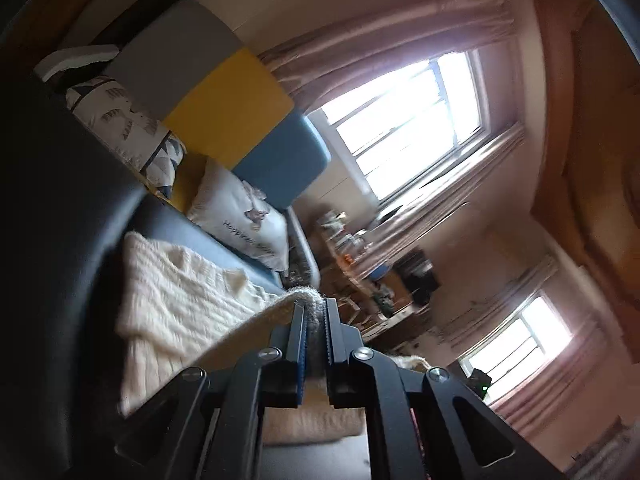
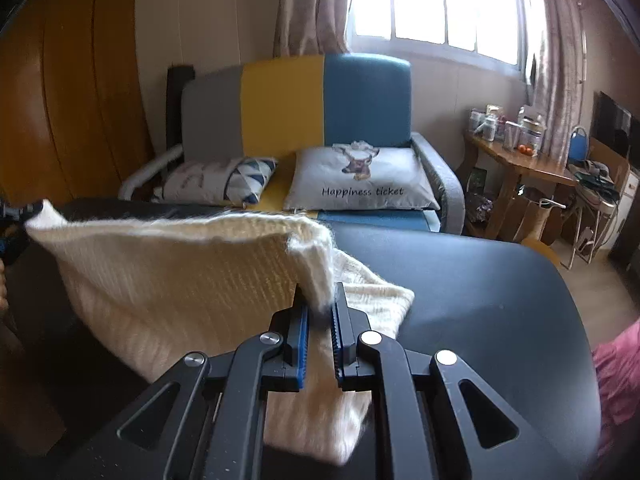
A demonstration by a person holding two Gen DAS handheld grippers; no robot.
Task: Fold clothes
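left tool (image 2: 12,216) cropped at edge | sweater (image 2: 180,280) hem blurred, perhaps moving

It is a home living room: a grey, yellow and blue sofa (image 2: 296,100) with printed cushions (image 2: 362,178), curtained windows (image 2: 436,4), and a wooden side table (image 2: 520,166) crowded with jars.
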